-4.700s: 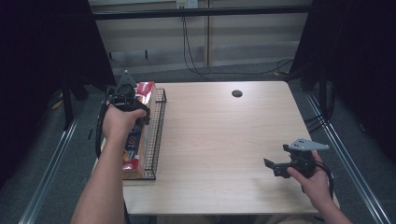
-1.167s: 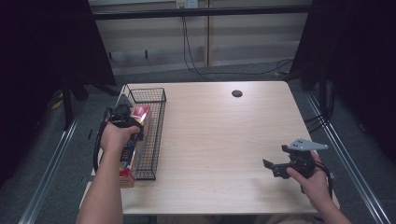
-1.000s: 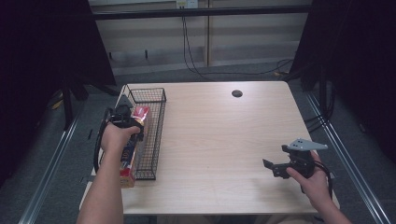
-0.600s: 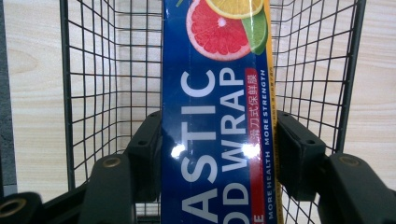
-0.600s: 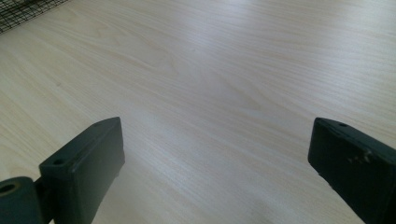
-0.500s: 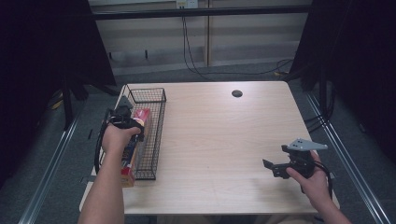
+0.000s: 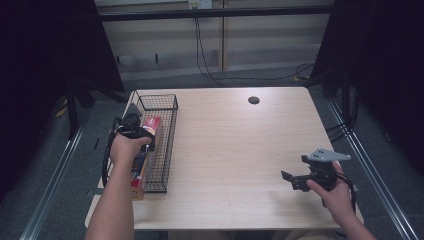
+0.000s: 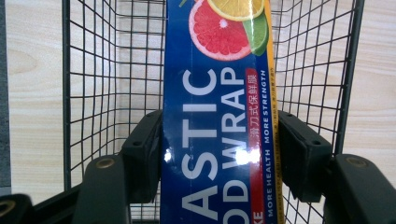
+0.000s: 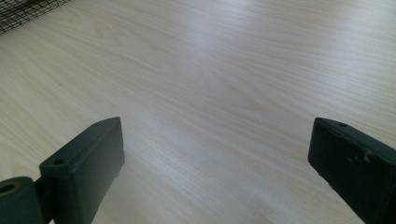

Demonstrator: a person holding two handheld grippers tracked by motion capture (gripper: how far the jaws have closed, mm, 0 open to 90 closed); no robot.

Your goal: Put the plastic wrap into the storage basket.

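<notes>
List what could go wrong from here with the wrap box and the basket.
The wrap box overhangs the basket's near end, so it may tip out once freed. The left hand-held gripper, jaws just opening, sits close against the box and could drag it when withdrawn. Its jaws may snag the wire mesh.

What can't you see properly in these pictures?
- Plastic wrap box: in the left gripper view the picture's edges cut off its ends and its wording.
- Same box in the high view: the person's left hand covers its middle.
- Left gripper: in the high view its jaws are hidden under that hand.
- Wire basket: its floor beneath the box is hidden.
</notes>
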